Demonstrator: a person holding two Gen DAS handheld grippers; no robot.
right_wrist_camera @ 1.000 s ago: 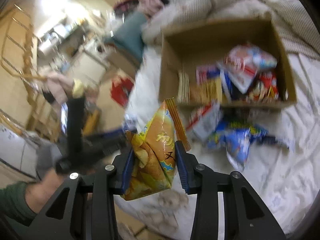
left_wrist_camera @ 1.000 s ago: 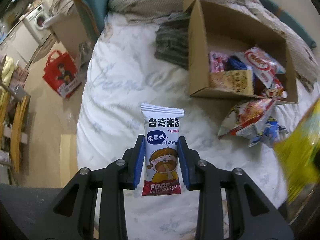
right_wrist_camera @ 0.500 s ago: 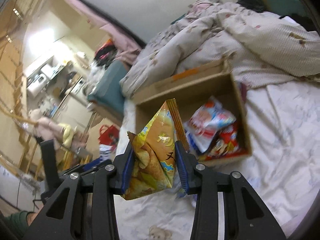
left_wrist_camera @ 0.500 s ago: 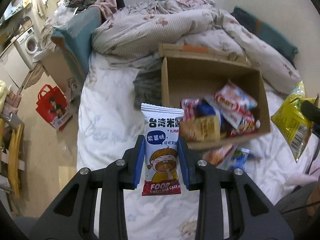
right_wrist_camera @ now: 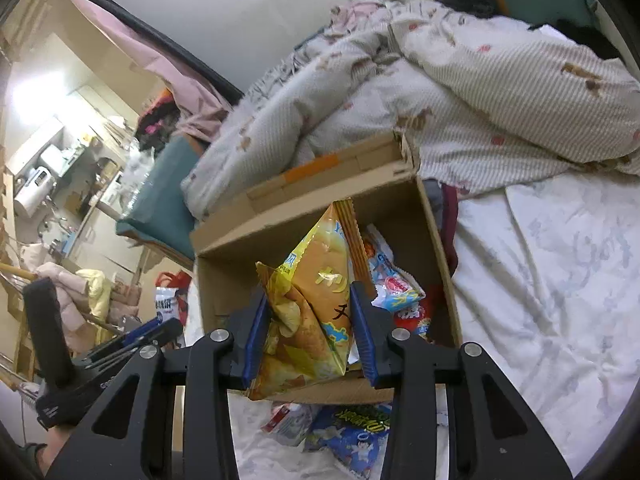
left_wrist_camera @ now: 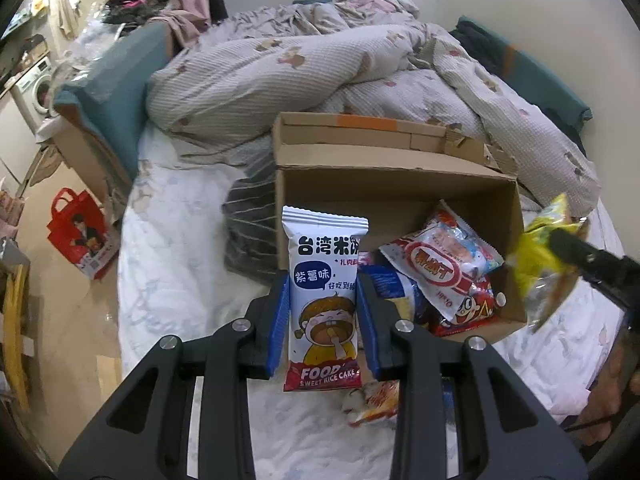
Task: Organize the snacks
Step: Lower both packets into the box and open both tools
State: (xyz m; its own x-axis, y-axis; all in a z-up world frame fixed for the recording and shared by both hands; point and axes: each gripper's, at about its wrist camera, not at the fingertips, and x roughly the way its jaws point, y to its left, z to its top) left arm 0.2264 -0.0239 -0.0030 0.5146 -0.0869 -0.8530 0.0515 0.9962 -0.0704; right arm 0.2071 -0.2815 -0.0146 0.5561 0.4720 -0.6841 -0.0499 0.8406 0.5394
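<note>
Beside the cardboard box (left_wrist_camera: 400, 188), blurred yellow chip bag (left_wrist_camera: 540, 256), its gripper mostly out of frame

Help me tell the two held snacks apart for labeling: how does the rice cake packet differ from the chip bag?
The rice cake packet is flat, narrow and white with a cartoon child; the chip bag is puffed, creased and yellow-orange. The packet stands upright in the left gripper; the bag leans, corner up, in the right gripper. Both are sealed, clamped between blue pads, near the cardboard box.
</note>
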